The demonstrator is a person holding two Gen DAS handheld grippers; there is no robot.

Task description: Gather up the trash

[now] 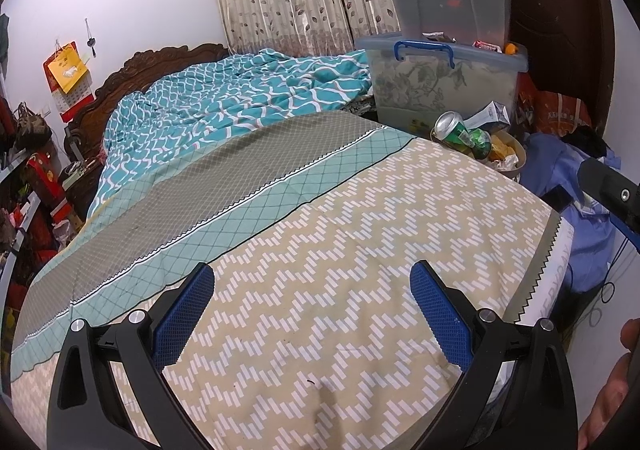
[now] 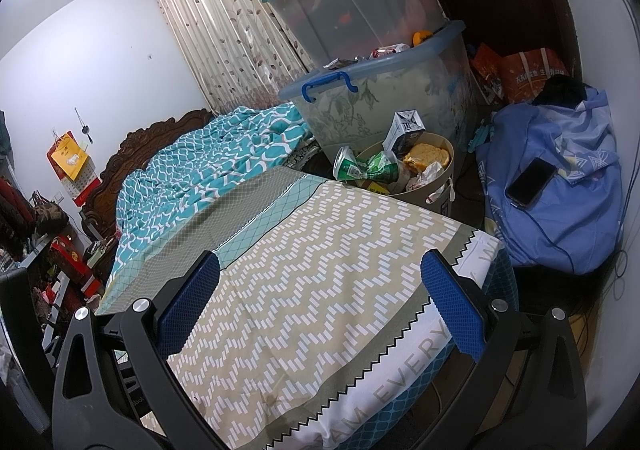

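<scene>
the bed point(image 1: 328, 290) fills the middle, covered by a beige zigzag sheet point(image 2: 320, 290) with a grey and teal band toward ten o'clock. a teal wavy-patterned quilt point(image 1: 224, 97) lies bunched on it up at eleven o'clock, against the carved wooden headboard point(image 1: 132, 69). the beige part of the sheet itself lies bare.

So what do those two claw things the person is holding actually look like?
Both look alike. The left gripper and right gripper each have two black plastic arms with triangular cut-outs and round silver bolts. Their fingers carry blue pads with a fine mesh-like texture. No cables or markings can be made out on them.
</scene>
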